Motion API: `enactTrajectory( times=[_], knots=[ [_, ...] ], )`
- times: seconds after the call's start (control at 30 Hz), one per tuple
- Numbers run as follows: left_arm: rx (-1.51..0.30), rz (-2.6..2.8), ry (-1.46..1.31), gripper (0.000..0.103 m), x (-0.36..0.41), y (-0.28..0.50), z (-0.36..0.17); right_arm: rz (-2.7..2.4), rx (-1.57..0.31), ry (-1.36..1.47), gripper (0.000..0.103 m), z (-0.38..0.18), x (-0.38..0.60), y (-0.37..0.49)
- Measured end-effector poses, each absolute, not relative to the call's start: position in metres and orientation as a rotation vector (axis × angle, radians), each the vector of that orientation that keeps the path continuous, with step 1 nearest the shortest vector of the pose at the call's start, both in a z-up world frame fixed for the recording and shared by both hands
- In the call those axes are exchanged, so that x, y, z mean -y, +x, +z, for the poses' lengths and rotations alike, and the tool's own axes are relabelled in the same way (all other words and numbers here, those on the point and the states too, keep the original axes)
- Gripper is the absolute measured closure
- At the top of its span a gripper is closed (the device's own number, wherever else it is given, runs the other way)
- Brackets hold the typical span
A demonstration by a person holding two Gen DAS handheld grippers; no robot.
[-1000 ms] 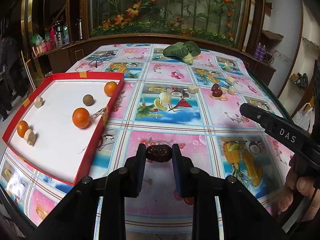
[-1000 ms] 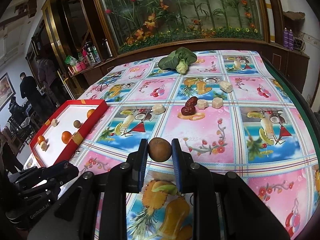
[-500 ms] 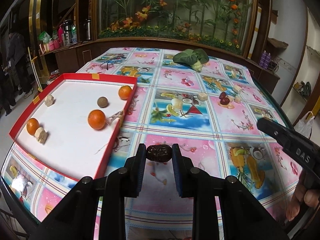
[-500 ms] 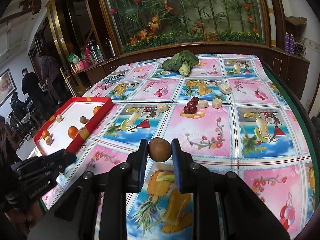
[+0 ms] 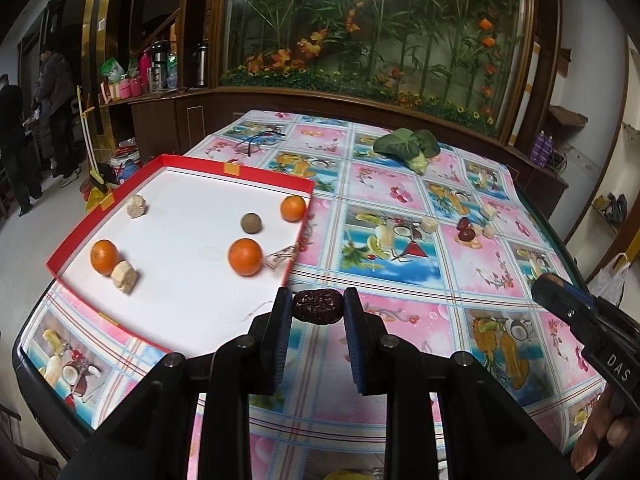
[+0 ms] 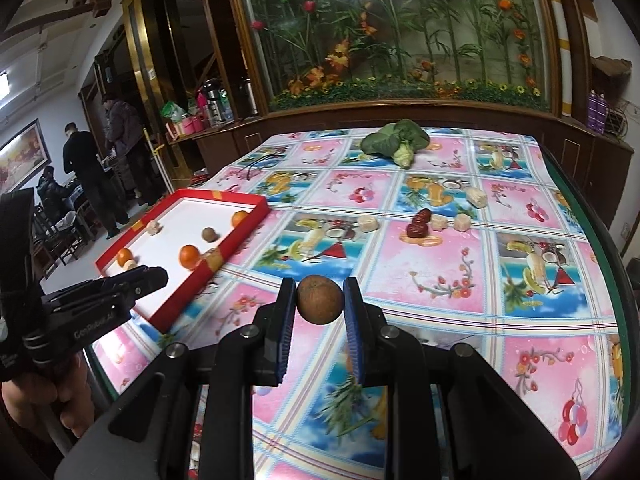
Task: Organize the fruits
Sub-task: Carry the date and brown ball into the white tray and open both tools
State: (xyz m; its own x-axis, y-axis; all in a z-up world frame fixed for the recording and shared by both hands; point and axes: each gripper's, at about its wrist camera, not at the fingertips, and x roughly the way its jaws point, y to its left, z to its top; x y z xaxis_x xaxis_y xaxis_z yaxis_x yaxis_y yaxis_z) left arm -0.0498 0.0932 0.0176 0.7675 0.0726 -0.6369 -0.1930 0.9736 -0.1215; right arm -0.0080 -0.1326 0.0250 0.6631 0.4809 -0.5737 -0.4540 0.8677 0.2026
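Carrying fruit trayward | left tool [image 5: 318,306] pinches wrinkled dark-red date [image 5: 319,306], long axis crosswise | red-rimmed white tray [image 5: 298,230] just ahead-left, nearer left | right tool [image 6: 319,305] pinches round brown fruit [image 6: 319,305]

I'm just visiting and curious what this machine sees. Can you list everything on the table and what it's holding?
Tray: 1, red rim, white floor, table's left.
Oranges: 3, orange, in tray.
Brown fruit: 1, in tray.
Pale chunks: 2 in tray, 4 on cloth.
Red dates: 2, mid-cloth.
Leafy vegetable: 1, green, far end.
Tablecloth: 1, pink-blue.
Left gripper: jaws shut on dark date.
Right gripper: jaws shut on brown round fruit.
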Motion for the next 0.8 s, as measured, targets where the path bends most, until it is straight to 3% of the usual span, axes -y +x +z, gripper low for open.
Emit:
enactTrajectory(
  times=[0.8],
  knots=[
    [-0.641,0.32,-0.292,0.078,-0.187,-0.068,0.022,0.641,-0.642,0.001,0.077,0.037,0.074,-0.014]
  ],
)
